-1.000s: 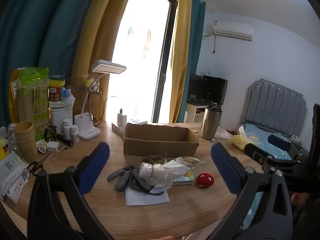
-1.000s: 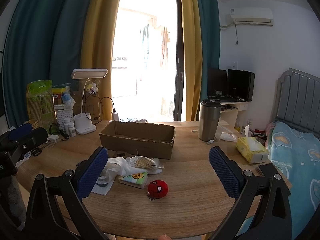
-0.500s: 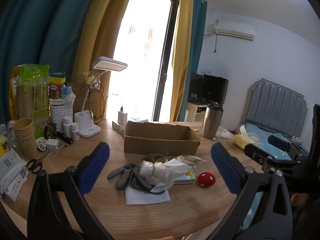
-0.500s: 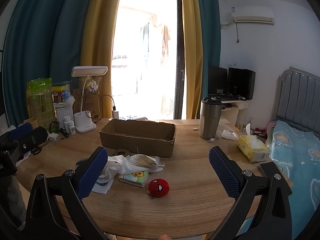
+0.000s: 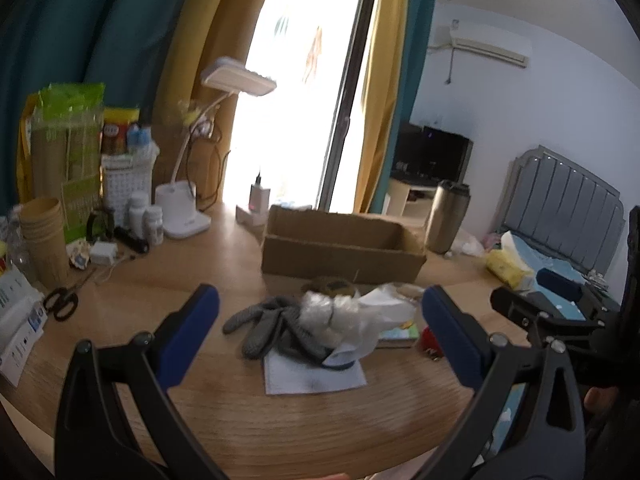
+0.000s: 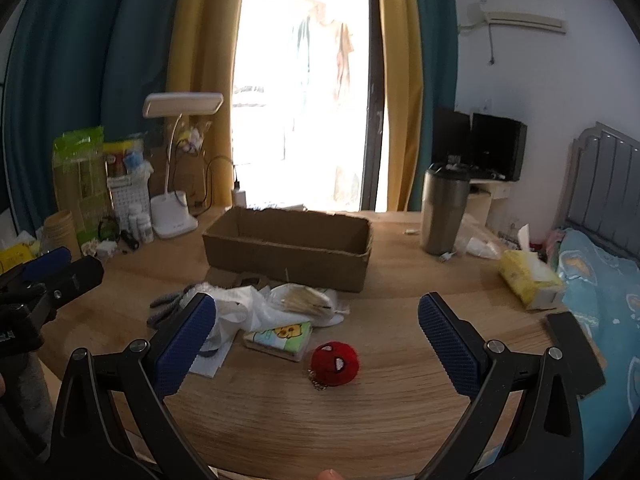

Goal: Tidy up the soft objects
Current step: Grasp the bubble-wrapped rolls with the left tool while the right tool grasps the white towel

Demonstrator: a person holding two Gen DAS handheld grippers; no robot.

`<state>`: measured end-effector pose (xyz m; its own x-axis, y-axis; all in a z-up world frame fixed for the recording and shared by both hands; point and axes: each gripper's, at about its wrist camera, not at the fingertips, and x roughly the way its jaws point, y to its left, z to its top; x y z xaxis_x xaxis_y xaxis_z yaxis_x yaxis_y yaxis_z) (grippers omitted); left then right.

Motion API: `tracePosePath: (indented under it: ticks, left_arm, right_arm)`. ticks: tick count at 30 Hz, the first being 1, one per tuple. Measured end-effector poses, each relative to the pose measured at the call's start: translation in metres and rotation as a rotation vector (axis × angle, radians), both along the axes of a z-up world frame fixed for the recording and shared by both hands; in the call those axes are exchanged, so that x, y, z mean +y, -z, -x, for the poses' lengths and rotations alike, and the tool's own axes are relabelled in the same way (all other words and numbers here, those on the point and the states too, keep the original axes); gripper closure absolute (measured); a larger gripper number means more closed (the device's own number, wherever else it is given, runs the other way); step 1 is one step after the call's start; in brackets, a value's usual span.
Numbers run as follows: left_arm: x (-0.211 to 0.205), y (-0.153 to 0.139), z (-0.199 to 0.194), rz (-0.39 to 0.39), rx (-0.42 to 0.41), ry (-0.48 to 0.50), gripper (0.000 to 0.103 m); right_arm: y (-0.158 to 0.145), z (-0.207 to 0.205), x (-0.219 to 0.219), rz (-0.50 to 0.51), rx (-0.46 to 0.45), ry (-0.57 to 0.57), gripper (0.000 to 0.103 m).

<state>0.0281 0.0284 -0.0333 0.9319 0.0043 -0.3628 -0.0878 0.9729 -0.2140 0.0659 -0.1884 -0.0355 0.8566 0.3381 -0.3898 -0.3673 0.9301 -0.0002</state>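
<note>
- We can read no writing: the print on the green package [image 5: 76, 152] at the table's left edge, on the yellow-lidded jar [image 5: 120, 130] and on the white pack [image 5: 18, 320] is too blurred to make out.
- The small pad [image 6: 280, 334] carries a yellow cartoon figure, but no words that we can read; the red plush ball [image 6: 335, 363] has a white-eyed mask face.
- Our left gripper [image 5: 320, 328] is spread wide, blue pads [image 5: 188, 332] well apart, holding nothing and touching nothing; it hangs above the wooden table [image 5: 320, 420], facing the pile of soft things.
- Our right gripper [image 6: 318, 334] is equally wide open and empty, above the table, with the red plush ball and the pad between its fingers in view.
- The soft things lie in a heap just in front of the cardboard box [image 5: 340, 250]: grey knit gloves [image 5: 268, 324] on a white paper sheet [image 5: 312, 376], a crumpled clear plastic bag [image 5: 352, 316] touching them, and a brownish round item [image 5: 332, 286] against the box wall, too dim to identify.
- The red plush ball sits on the table just right of the pad, apart from the box.
- The box stands open; from the right wrist view what we see of its inside looks bare.
- A steel tumbler [image 6: 444, 210] stands right of the box, a yellow tissue pack [image 6: 530, 284] near the table's right edge, a white desk lamp [image 6: 176, 168] to the left.
</note>
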Motion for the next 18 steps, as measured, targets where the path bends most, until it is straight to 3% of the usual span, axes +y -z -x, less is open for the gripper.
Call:
tracePosePath:
  ticks: [12,18]
  left_arm:
    - [0.032,0.032,-0.032,0.054,0.106,-0.029,0.001]
    - [0.042,0.046,-0.054,0.07,0.157,-0.026,0.001]
  right_arm:
    - [0.023,-0.039,0.046,0.052,0.094,-0.09,0.001]
    - [0.039,-0.066,0.064,0.069,0.17,-0.115,0.011]
